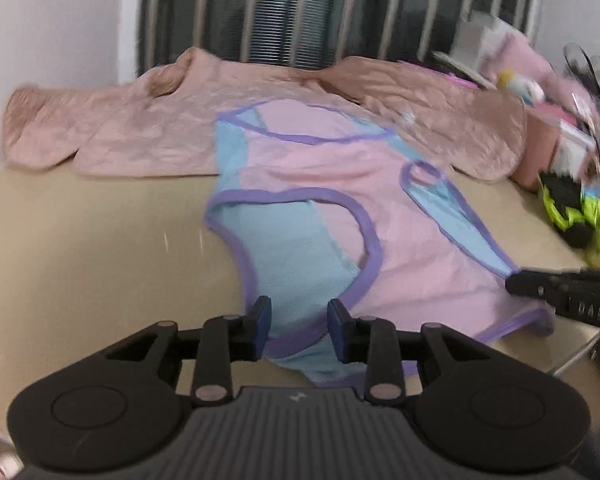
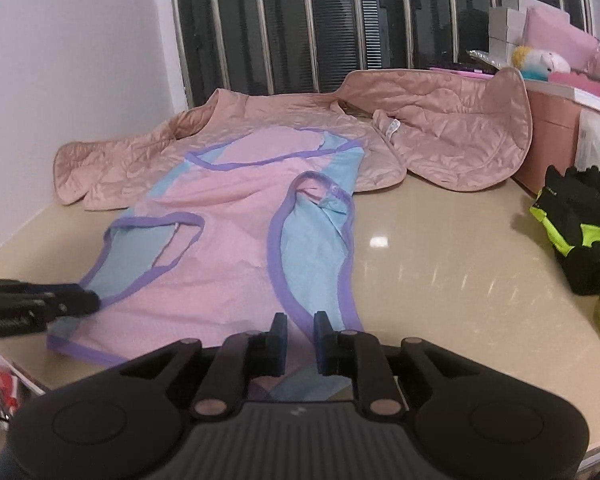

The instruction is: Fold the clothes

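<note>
A: What is seen at the left?

B: A white wall (image 2: 80, 60) is seen, then a barred window (image 2: 320, 20). A quilted jacket (image 1: 140, 132) is spread along the back of the table (image 1: 80, 240).

A: And the top?

B: The pink and blue top (image 1: 308, 184) is laid flat at the table's middle, its far end overlapping the jacket, its near hem at the table's front edge.

A: How are the grippers set?

B: The left gripper (image 1: 299, 326) is held over the near blue panel; its jaws are parted, with the cloth seen in the gap, and no pressing is shown. The right gripper (image 2: 301, 338) is held at the hem beside the purple trim; its jaws are narrowly parted. Whether cloth is pinched cannot be told.

A: And at the right?

B: Black and yellow gloves (image 2: 580, 224) are laid there, behind them a pink box (image 2: 548, 148) and a plush toy (image 2: 540, 62).
</note>
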The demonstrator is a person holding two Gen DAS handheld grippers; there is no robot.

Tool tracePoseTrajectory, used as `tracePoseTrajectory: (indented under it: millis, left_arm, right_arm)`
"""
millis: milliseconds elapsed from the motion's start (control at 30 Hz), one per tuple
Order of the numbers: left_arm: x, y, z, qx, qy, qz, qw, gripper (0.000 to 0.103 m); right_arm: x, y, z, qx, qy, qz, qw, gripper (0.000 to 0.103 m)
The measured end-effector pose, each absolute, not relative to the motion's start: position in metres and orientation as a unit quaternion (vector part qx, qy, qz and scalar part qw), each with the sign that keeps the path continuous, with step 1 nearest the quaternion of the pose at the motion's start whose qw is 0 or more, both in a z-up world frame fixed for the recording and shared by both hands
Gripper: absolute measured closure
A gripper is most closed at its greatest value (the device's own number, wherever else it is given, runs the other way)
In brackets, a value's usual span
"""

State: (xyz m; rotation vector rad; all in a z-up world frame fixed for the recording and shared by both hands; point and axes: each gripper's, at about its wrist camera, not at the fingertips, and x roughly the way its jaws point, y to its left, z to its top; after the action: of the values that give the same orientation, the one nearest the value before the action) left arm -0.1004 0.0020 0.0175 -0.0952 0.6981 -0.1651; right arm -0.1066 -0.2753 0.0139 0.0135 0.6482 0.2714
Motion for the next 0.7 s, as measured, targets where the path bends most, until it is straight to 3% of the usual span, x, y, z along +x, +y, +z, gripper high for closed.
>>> tracePoseTrajectory:
  millis: [67, 167, 233, 400, 433, 467, 533, 700]
  left_arm:
    - [-0.1, 0.013, 0.023, -0.077, 0.348, -0.069, 0.932, 0.07]
    - [-0.096, 0.011, 0.035, -0.08, 0.321, -0.088, 0.94, 0.06]
    - [-0.086, -0.003, 0.039, -0.067, 0.315, -0.105, 0.941, 0.059]
    - [-0.058, -0.044, 0.027, -0.032, 0.347, -0.127, 0.929, 0.059]
    - [-0.055, -0.048, 0.023, -0.029, 0.355, -0.126, 0.926, 0.068]
    - [-0.053, -0.052, 0.019, -0.026, 0.36, -0.125, 0.924, 0.084]
    - [-0.06, -0.049, 0.015, -0.029, 0.354, -0.126, 0.926, 0.099]
    - [-0.065, -0.027, 0.025, -0.09, 0.334, -0.126, 0.93, 0.099]
  right_arm:
    - [-0.107, -0.275, 0.018, 0.002, 0.309, 0.14, 0.941, 0.088]
    - [-0.095, -0.27, 0.025, 0.01, 0.297, 0.167, 0.94, 0.086]
    - [-0.084, -0.263, 0.025, 0.016, 0.299, 0.184, 0.936, 0.081]
    - [-0.063, -0.24, 0.019, -0.003, 0.315, 0.185, 0.931, 0.081]
    - [-0.061, -0.236, 0.017, -0.011, 0.318, 0.183, 0.93, 0.081]
    - [-0.061, -0.234, 0.015, -0.017, 0.322, 0.181, 0.929, 0.082]
    - [-0.063, -0.235, 0.012, -0.008, 0.323, 0.19, 0.927, 0.101]
    - [-0.066, -0.239, 0.018, 0.015, 0.305, 0.203, 0.931, 0.101]
